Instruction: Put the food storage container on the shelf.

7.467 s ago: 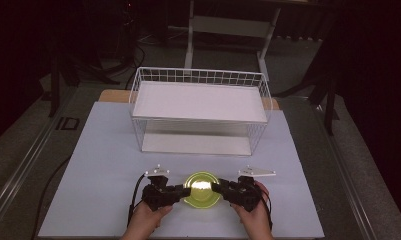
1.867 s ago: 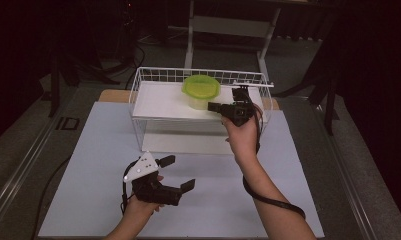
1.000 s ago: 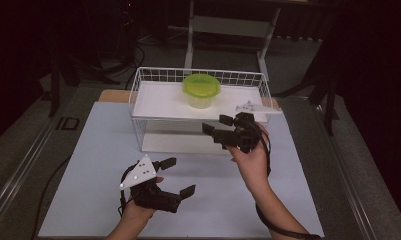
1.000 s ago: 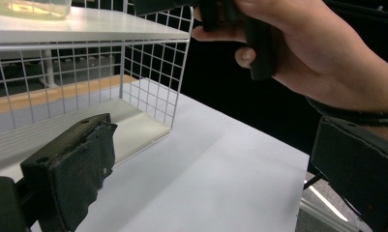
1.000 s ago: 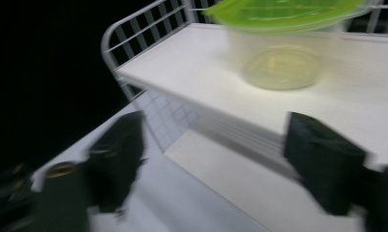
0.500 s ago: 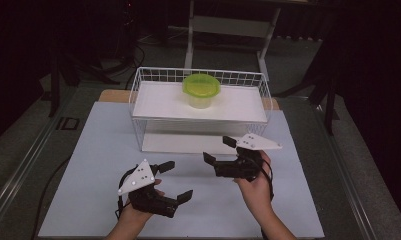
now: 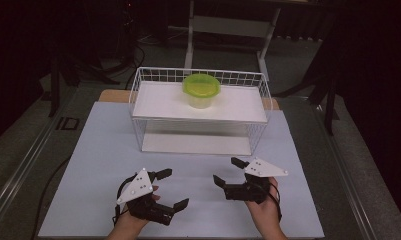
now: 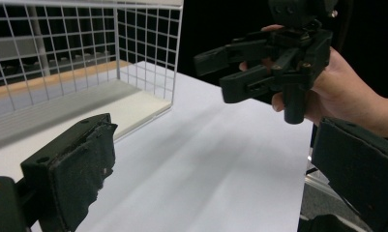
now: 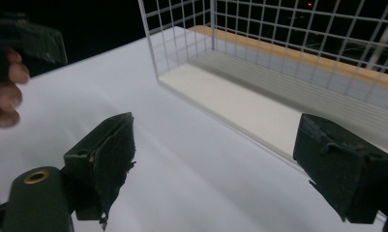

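Note:
A clear tub with a green lid (image 7: 201, 90) stands on the top shelf of the white wire rack (image 7: 153, 100), with no gripper near it. My left gripper (image 7: 176, 187) is low over the mat at the front left, open and empty; its own view shows its pads (image 8: 80, 164) wide apart. My right gripper (image 7: 224, 170) hovers at the front right and faces the left one. Its jaws have just been opening a little further, and nothing is between its pads (image 9: 109, 152). From the left gripper view, the right gripper (image 8: 210, 75) hangs above the mat.
The pale mat (image 7: 103, 145) covers the table in front of the rack. The rack's lower shelf (image 7: 195, 144) is bare. Dark floor, stands and cables lie beyond the table, and the mat's right edge (image 7: 308, 190) is close to my right hand.
My right gripper has come down and back from the rack's top shelf to the front of the mat, with the tub staying on the shelf. My left gripper sank slightly.

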Motion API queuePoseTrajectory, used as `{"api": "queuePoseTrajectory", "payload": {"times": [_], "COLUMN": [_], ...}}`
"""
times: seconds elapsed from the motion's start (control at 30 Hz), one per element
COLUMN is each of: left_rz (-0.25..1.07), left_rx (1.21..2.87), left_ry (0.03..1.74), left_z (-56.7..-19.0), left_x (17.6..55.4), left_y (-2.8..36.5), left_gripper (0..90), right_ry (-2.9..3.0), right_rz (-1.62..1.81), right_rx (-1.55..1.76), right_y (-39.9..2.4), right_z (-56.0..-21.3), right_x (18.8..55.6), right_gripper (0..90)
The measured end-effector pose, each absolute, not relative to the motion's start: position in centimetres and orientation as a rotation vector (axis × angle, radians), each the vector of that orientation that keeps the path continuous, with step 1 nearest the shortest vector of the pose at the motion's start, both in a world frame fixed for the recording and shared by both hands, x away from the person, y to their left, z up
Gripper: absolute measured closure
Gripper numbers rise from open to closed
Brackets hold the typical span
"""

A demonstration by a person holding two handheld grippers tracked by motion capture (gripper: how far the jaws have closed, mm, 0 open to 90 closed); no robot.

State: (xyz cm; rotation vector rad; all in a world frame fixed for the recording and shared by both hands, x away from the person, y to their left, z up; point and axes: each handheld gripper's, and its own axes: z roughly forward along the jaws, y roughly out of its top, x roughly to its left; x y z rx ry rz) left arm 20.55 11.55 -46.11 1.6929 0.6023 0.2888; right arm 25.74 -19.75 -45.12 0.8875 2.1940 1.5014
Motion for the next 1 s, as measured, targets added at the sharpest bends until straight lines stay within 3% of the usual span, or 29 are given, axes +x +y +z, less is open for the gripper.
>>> {"api": "queuePoseTrajectory", "payload": {"times": [1.0], "left_rz": [0.328], "left_rx": [1.755], "left_ry": [0.633], "left_z": [-50.7], "left_x": [20.2], "left_y": [13.0], "left_gripper": [2.5], "right_ry": [2.201], "right_rz": [1.471], "right_rx": [0.928], "right_y": [-24.6], "right_z": [-50.2], "right_x": [23.7], "right_gripper": [15.0]}}
